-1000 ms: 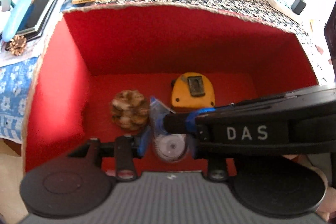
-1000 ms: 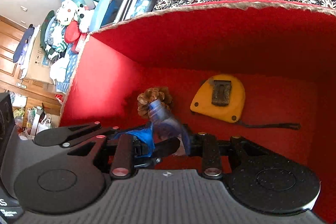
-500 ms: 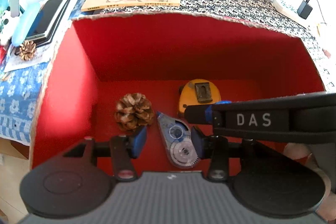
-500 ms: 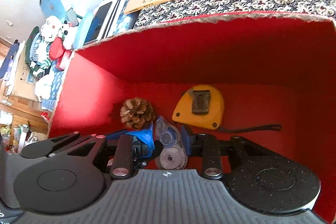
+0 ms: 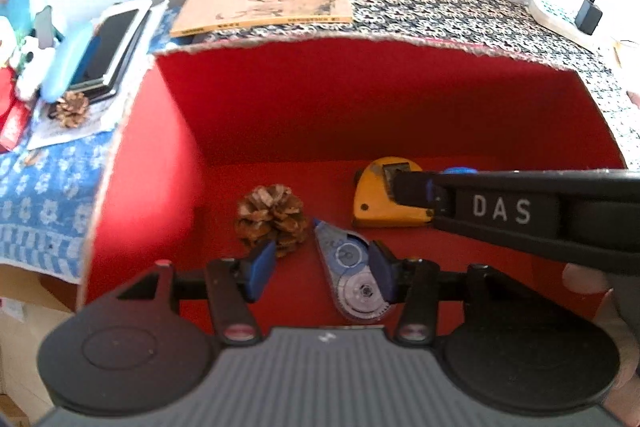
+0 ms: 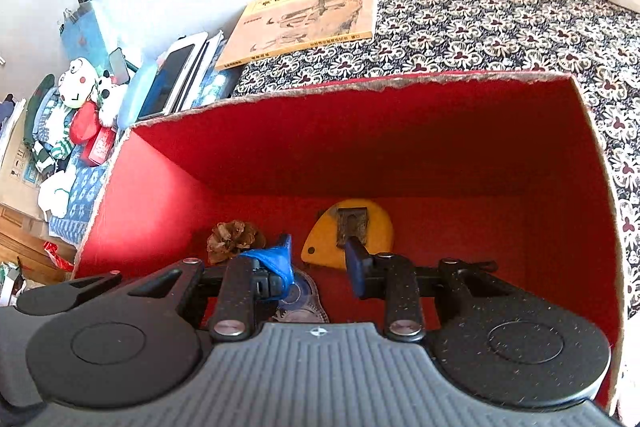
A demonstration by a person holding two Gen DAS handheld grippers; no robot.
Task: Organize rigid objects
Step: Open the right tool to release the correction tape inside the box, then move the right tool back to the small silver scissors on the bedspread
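A yellow book (image 6: pixel 308 15) lies on a black-and-white patterned cloth (image 6: pixel 500 31) beside a stack of tablets (image 5: pixel 108 55). Plush toys (image 6: pixel 82 87) crowd the blue floral cloth (image 5: pixel 36 195); a charger (image 5: pixel 588 17) sits plugged in far right.

Left gripper (image 5: pixel 318 269) pointing down and forward, blue fingers (image 5: pixel 260 265) spread wide, nothing clamped between them. Right gripper (image 6: pixel 320 261) alongside, likewise parted, blue fingertips (image 6: pixel 356 265) well apart and gripping nothing. Right gripper's black body reaching in just beyond the left's right-hand finger, crossing from the right side. A bit of hand (image 5: pixel 584 279) showing beneath that body.
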